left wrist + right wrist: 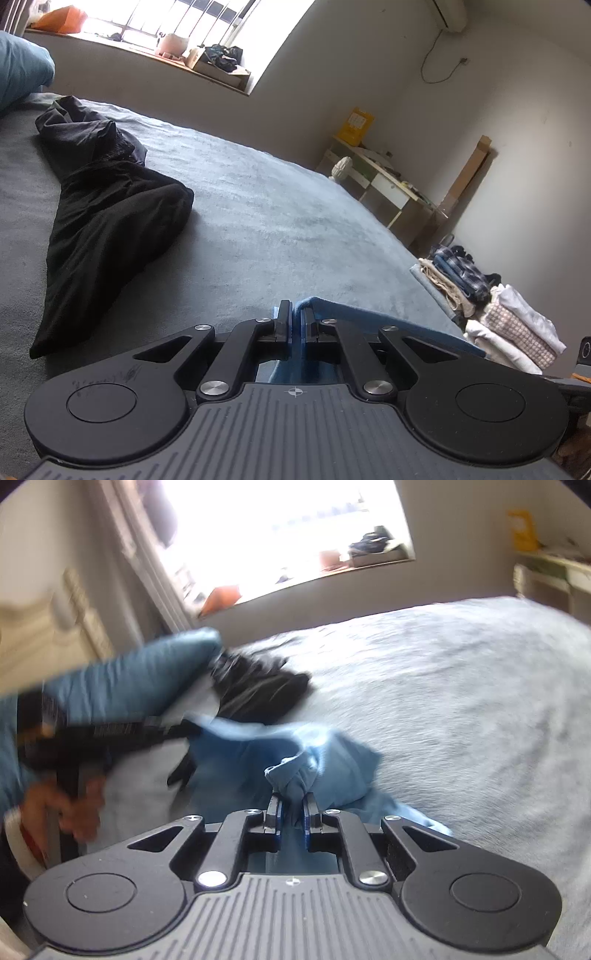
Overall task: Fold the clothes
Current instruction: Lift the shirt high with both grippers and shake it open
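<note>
A: Pinching blue garment [369, 319] at an edge with left gripper [295, 325], jaws nearly together, thin fold of cloth clamped between. Probably to stretch the hem taut.

B: Noted. Right gripper [291, 812] likewise narrowed onto a bunched knot of the same blue cloth [295, 771], fabric squeezed between the pads. Rest of garment draped over grey bed [461, 701], partly lifted.

A: Black garment [99, 221] lying crumpled further up the bed, untouched. Folded stack [491, 306] off the bed's far side, likely finished pieces.
</note>
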The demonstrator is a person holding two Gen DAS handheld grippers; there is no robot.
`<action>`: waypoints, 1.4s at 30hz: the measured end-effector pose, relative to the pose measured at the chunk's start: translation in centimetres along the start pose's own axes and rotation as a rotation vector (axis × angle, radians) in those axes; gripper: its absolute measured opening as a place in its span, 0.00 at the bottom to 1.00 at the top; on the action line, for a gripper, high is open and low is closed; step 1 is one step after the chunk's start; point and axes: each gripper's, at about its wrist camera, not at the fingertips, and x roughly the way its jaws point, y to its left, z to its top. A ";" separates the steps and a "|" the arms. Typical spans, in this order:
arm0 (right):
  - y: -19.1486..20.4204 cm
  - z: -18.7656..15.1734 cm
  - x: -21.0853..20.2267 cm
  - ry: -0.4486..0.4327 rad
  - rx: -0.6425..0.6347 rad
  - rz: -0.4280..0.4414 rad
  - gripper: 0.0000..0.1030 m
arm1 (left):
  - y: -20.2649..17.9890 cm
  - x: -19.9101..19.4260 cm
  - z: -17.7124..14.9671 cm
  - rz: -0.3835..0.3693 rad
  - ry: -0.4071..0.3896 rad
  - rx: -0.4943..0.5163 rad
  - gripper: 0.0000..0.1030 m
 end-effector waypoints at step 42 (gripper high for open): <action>-1.2 3.8 4.8 -0.077 -0.074 -0.152 0.04 | 3.3 7.6 -3.8 0.049 0.219 0.061 0.21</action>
